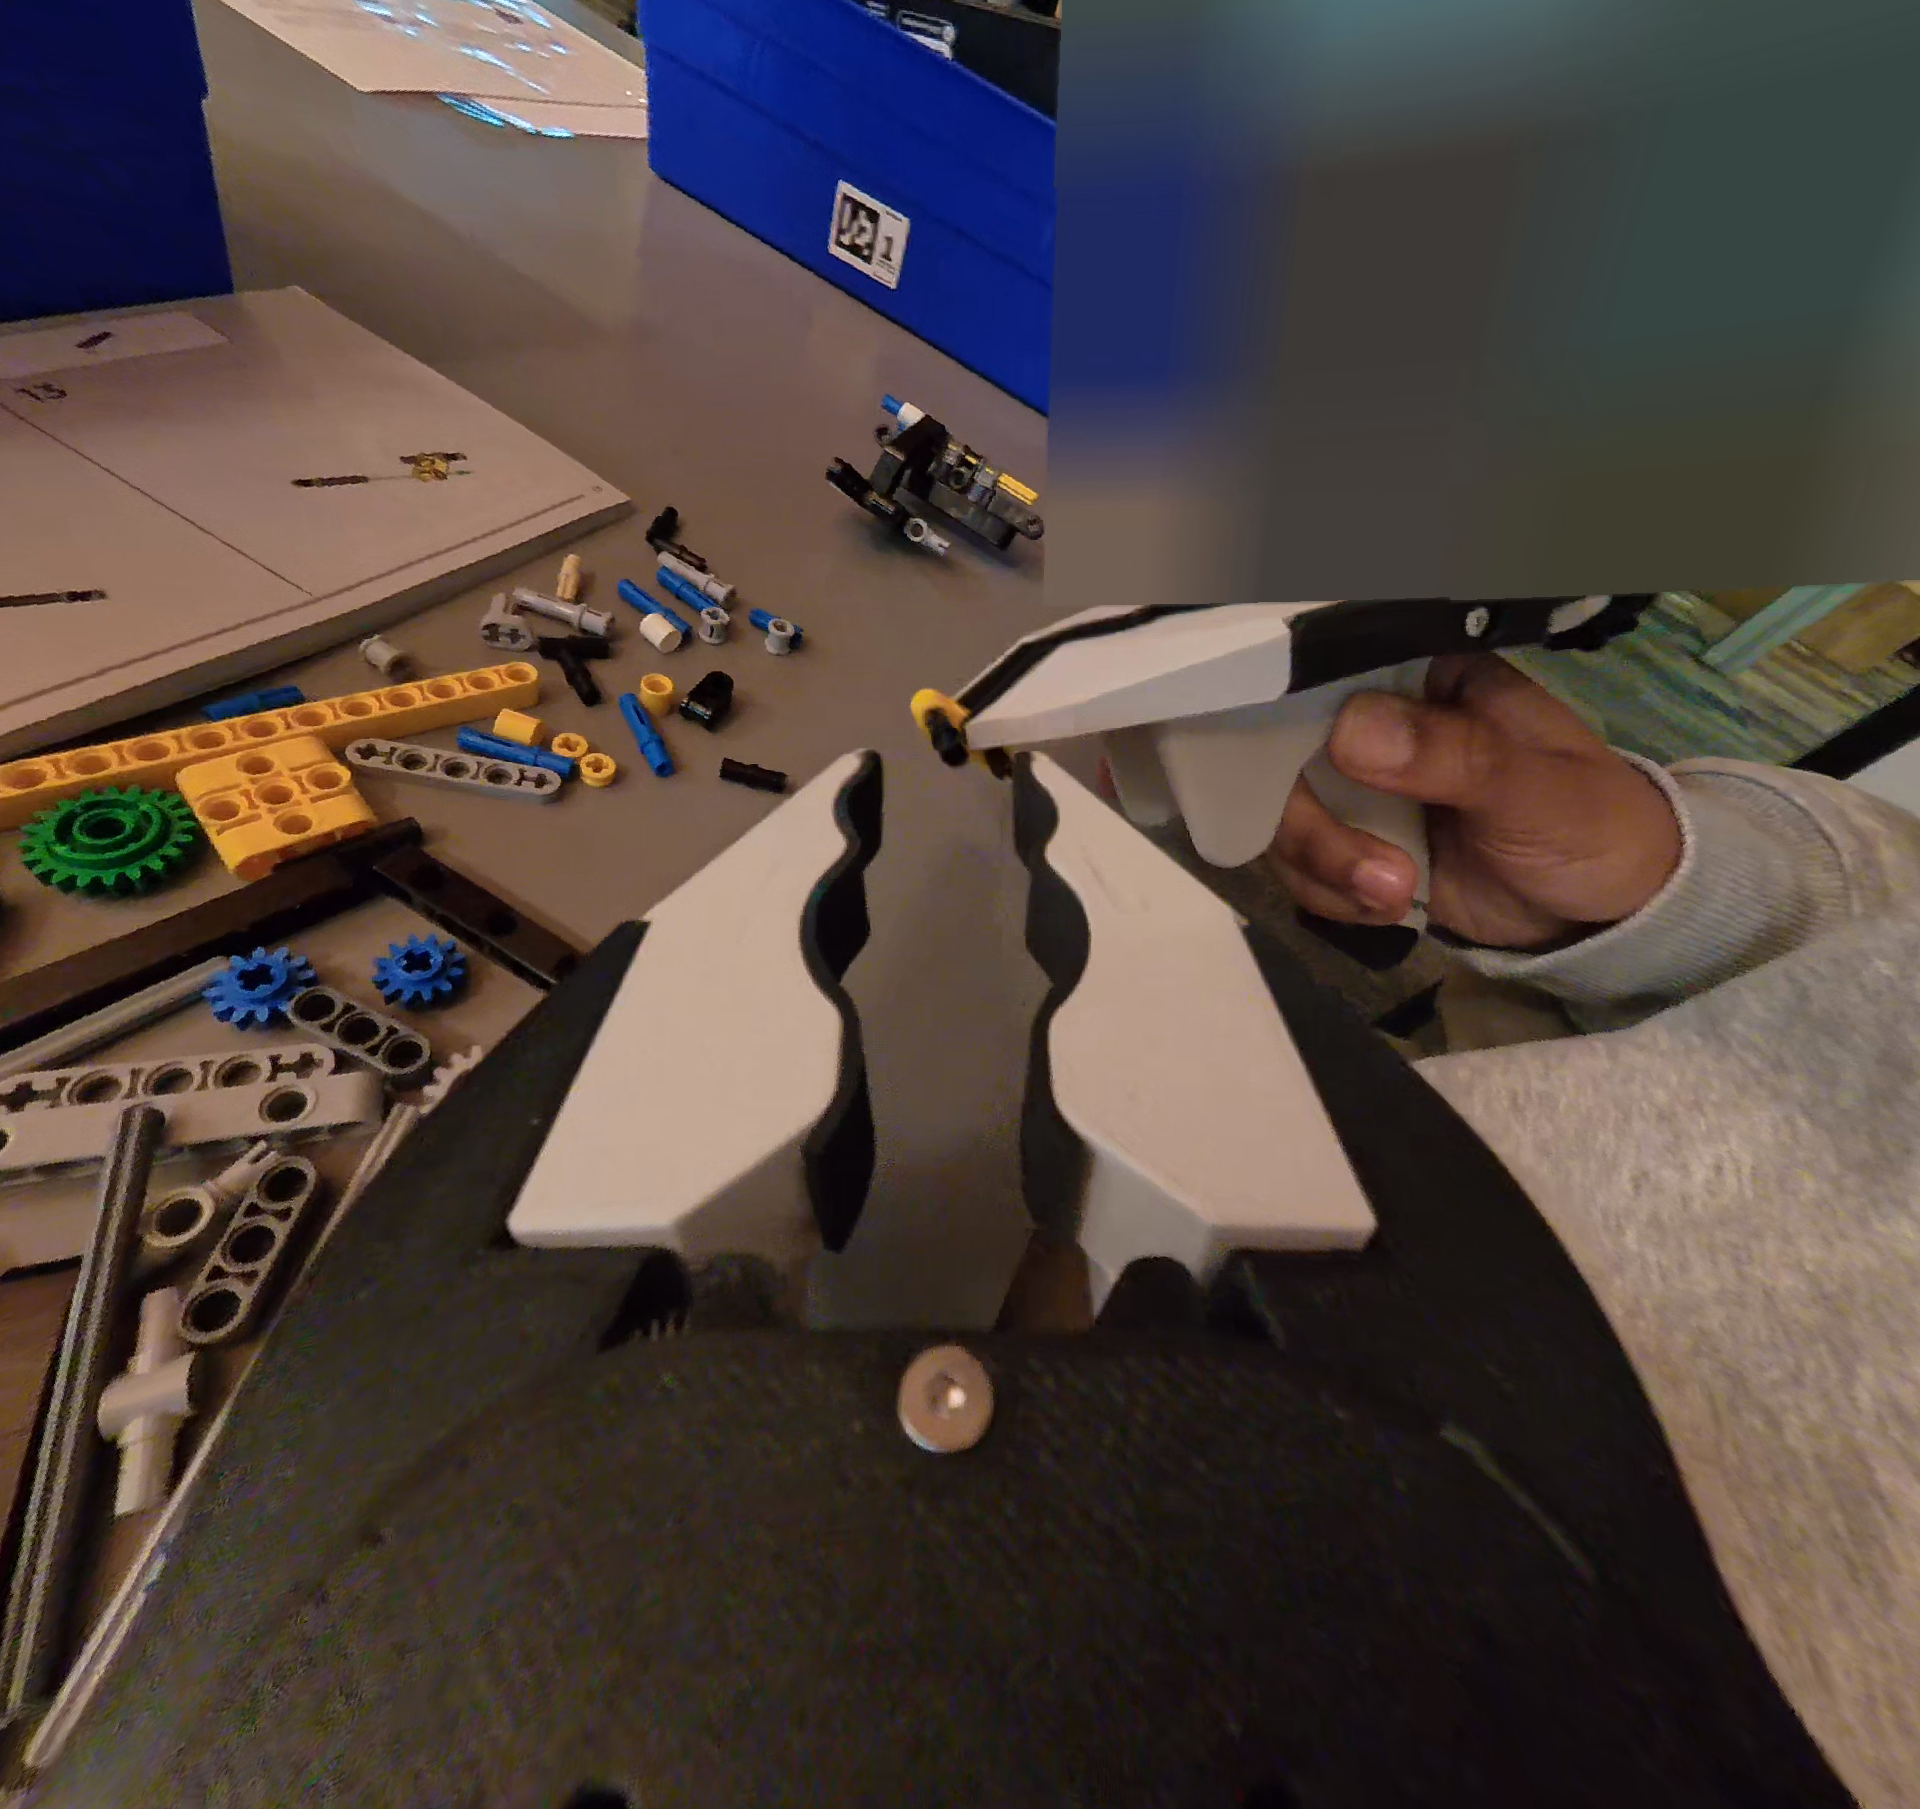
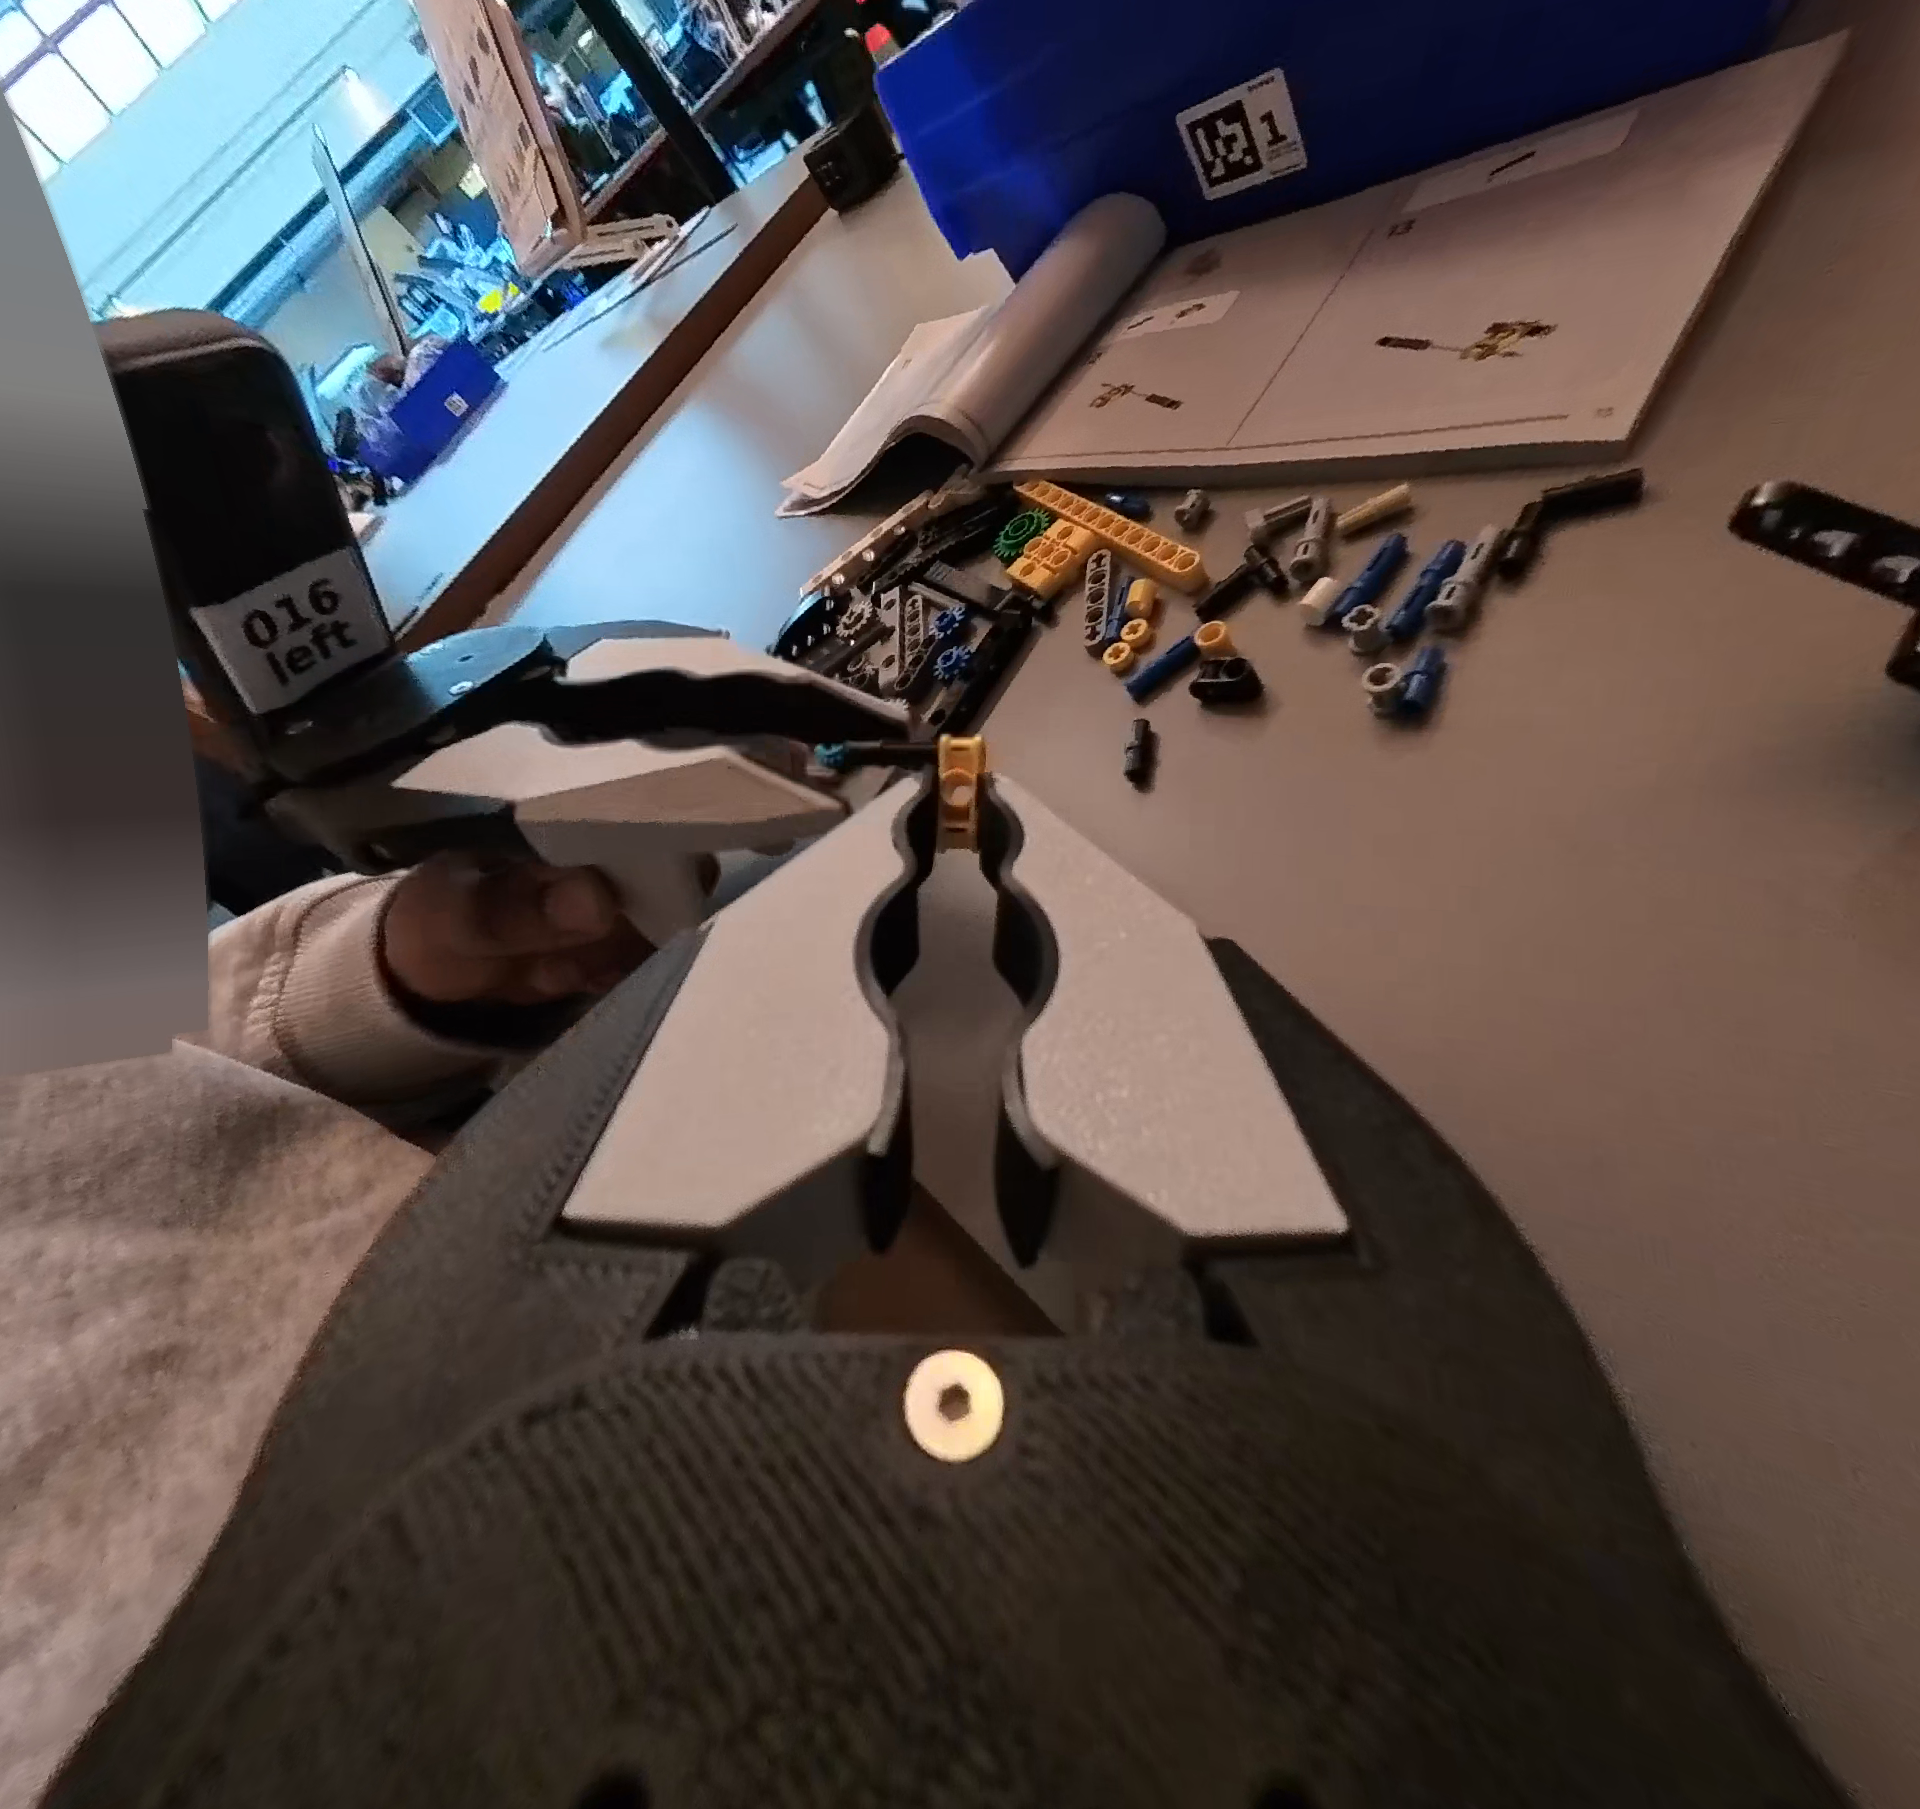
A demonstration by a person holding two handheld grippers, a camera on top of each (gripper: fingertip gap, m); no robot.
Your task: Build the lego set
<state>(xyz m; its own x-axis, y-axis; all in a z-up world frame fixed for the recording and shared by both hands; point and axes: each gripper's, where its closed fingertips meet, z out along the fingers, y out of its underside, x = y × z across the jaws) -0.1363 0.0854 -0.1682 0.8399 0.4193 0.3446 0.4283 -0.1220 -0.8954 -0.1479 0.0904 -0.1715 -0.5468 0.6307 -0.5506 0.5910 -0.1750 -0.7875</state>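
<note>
My right gripper (image 2: 958, 785) is shut on a small yellow connector (image 2: 961, 772). A thin black pin (image 2: 883, 749) sticks out of the connector's side. In the left wrist view the right gripper (image 1: 971, 725) comes in from the right and holds the connector (image 1: 930, 710) just beyond my left fingertips. My left gripper (image 1: 948, 772) is open and empty, with its jaws apart on either side of the pin. It also shows from the side in the right wrist view (image 2: 873, 762). A black partial assembly (image 1: 935, 486) lies on the grey table (image 1: 582, 325).
Loose parts lie to the left: a long yellow beam (image 1: 270, 720), a green gear (image 1: 109, 840), blue gears (image 1: 255, 985), blue pins (image 1: 649, 606), a black pin (image 1: 750, 774). An open instruction booklet (image 1: 260, 471) and a blue bin (image 1: 831, 118) lie behind them. A hand (image 1: 1455, 803) holds the right gripper. Less than 4 cm separates the two grippers' tips.
</note>
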